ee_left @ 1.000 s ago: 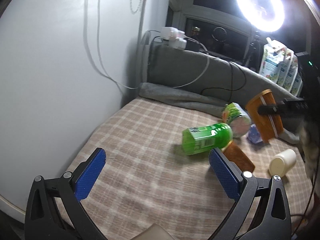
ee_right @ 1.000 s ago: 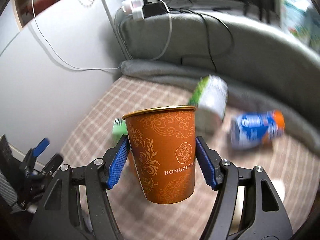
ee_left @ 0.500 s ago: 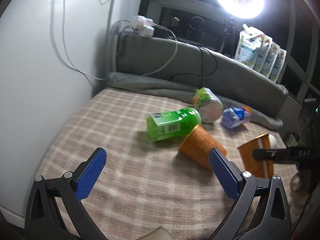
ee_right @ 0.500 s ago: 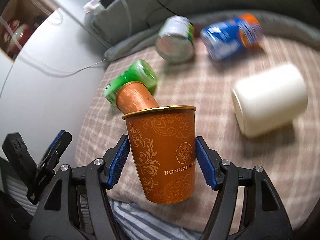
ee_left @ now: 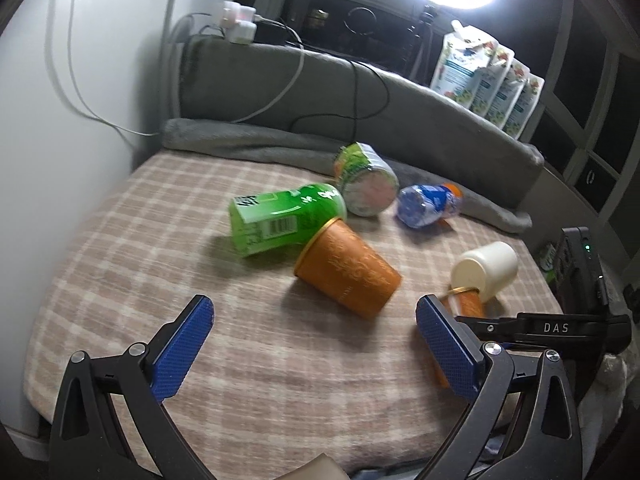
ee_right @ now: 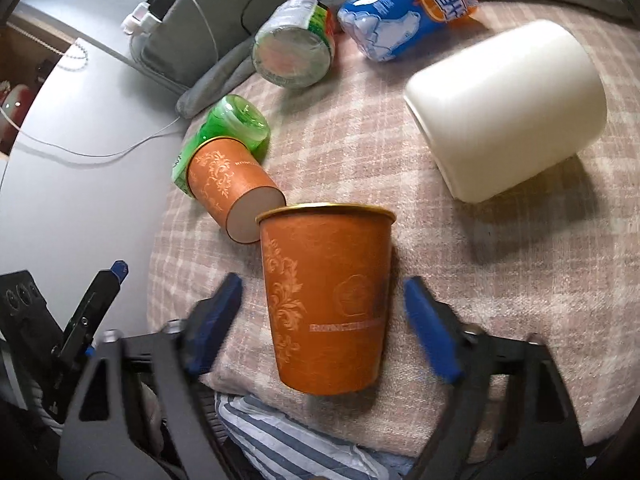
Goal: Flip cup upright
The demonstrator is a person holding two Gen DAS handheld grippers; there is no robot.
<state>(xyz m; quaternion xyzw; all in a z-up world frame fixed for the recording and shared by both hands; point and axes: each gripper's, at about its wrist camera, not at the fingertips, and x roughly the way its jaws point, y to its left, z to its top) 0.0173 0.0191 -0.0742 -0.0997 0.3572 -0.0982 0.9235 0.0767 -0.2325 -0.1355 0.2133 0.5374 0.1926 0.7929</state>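
Checked beige blanket (ee_right: 500, 280) under both tools | right gripper (ee_right: 320, 320): jaws apart, orange floral paper cup (ee_right: 328, 304) upright between them, so I judge it released | second orange paper cup (ee_left: 346, 268) on its side ahead of my open left gripper (ee_left: 314, 344), not yet flipped

Right gripper (ee_right: 324, 312): jaws spread, blue pads clear of the cup's sides.
Orange paper cup (ee_right: 326, 300): upright, centre frame, gold rim up.
Second orange cup (ee_right: 232, 188): on its side, left of centre, touching green bottle (ee_right: 236, 124).
White cup (ee_right: 508, 108): on its side, upper right.
Blue-orange bottle (ee_right: 408, 12): lying, top.
Checked blanket (ee_right: 520, 280): underneath everything.
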